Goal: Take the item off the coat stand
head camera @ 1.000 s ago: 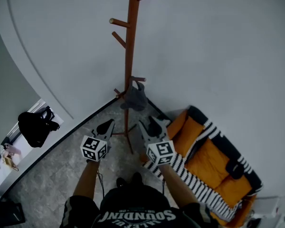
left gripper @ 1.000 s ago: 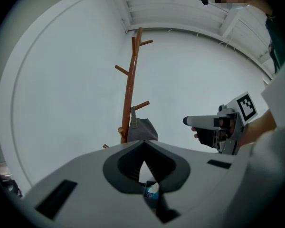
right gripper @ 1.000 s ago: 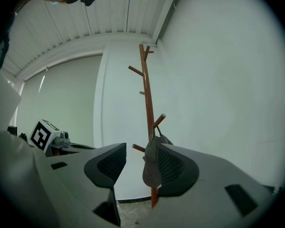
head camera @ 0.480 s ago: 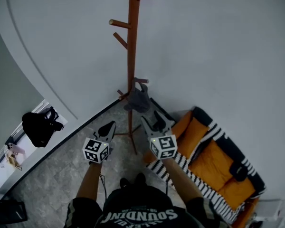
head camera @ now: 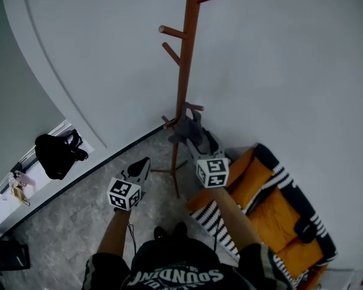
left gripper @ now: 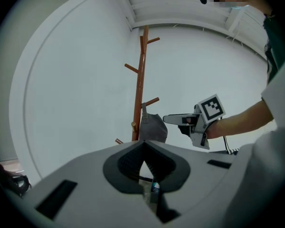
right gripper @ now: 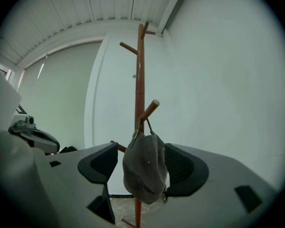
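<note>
Our right gripper (head camera: 199, 142) fingers (right gripper: 185, 167) opening, straddling grey cap (right gripper: 145, 167) hung on coat stand (head camera: 183, 83) peg (right gripper: 149, 109), not pinching. Our left gripper (head camera: 139, 165) fingers (left gripper: 128, 163) pressed together, empty.

Right claw (head camera: 198, 141): moved up and forward from low beside the coat stand (head camera: 184, 71), where it was well short of the grey cap (right gripper: 143, 170). Its tips are now at the cap, which hangs between the two jaws. The jaws are opening and stand wider than a second ago. The left pad is clear of the cloth; the right pad is just beside it, contact not determinable. Head view has swung, so the stand now sits further right in frame.
</note>
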